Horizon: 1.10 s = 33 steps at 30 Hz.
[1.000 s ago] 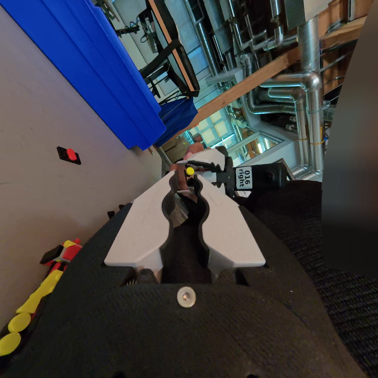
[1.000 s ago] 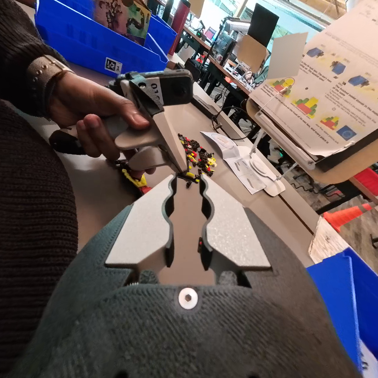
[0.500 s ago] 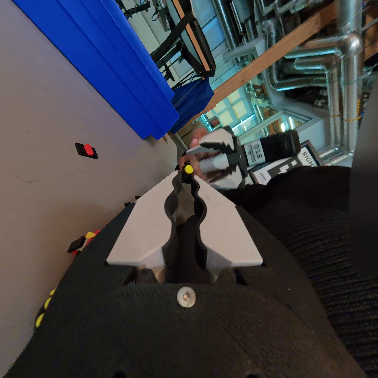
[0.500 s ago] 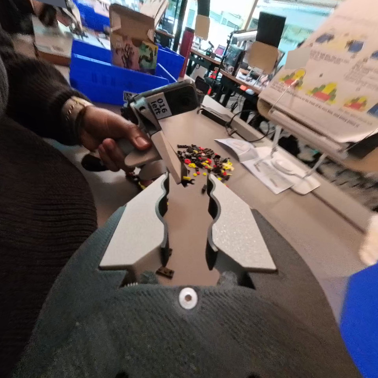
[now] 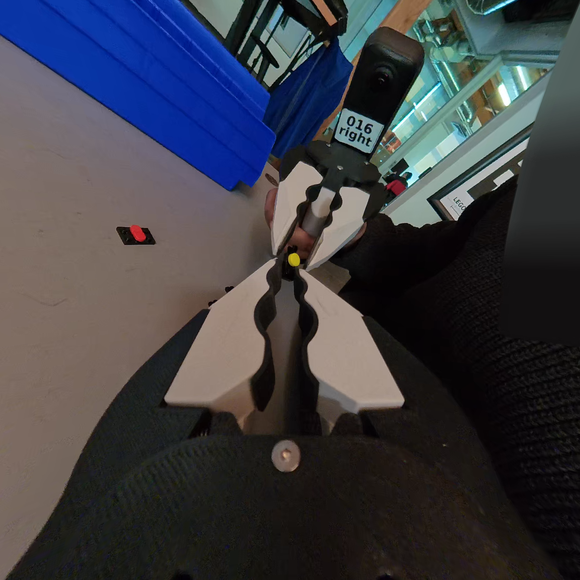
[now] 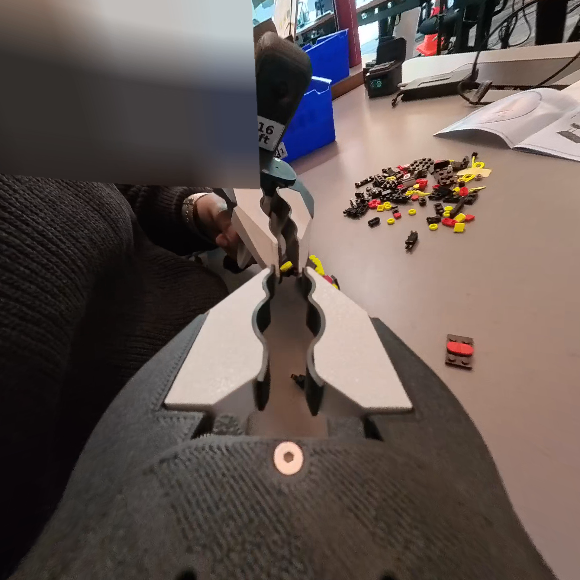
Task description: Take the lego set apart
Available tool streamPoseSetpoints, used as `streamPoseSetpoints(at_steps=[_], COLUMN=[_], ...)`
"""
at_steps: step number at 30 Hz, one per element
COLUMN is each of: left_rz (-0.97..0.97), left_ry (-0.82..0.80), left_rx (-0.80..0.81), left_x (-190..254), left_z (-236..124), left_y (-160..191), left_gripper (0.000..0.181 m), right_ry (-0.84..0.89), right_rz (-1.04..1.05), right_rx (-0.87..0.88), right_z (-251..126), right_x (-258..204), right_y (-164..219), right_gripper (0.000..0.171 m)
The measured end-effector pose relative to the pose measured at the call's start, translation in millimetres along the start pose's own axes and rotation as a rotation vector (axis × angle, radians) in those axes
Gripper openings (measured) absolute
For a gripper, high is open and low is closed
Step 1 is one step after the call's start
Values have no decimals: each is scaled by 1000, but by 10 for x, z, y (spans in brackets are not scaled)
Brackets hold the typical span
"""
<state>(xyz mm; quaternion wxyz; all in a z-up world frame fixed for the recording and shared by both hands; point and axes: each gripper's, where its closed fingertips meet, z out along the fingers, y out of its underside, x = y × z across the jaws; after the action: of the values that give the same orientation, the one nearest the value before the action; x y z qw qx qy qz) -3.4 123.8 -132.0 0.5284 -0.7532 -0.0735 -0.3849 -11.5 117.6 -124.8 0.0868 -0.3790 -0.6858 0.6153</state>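
Left claw (image 5: 287, 273) pinches a tiny black piece topped by a yellow stud (image 5: 293, 259) at my twelve o'clock, above the table (image 5: 78, 314), while my right claw (image 6: 288, 272), slightly spread, brackets it; I judge it light, rigid, slippery, best nipped by its edges.

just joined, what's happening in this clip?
A person is taking a lego set apart with two handheld grippers. The left gripper is shut on a small black piece with a yellow stud, held up off the table. The right gripper meets it tip to tip, open around that piece, not yet clamped. A pile of loose black, red and yellow pieces lies farther off, and a black plate with a red tile sits alone.
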Motion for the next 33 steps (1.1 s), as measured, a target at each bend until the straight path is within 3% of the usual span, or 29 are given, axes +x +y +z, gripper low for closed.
streamPoseSetpoints(at_steps=[12, 17, 24, 33], left_rz=[65, -63, -104, -178], left_ry=[-7, 204, 326, 390], left_rx=[-33, -282, -369, -358], left_x=[41, 219, 454, 544], left_z=[32, 7, 17, 5], left_y=[60, 449, 610, 579], left_gripper=[10, 27, 29, 17], right_ry=[-50, -216, -366, -413], right_rz=[11, -117, -173, -162], right_rx=[-22, -62, -191, -156], right_z=[-22, -110, -88, -74], right_x=[-43, -321, -600, -692], right_y=[17, 96, 356, 298], right_gripper=[9, 8, 9, 9])
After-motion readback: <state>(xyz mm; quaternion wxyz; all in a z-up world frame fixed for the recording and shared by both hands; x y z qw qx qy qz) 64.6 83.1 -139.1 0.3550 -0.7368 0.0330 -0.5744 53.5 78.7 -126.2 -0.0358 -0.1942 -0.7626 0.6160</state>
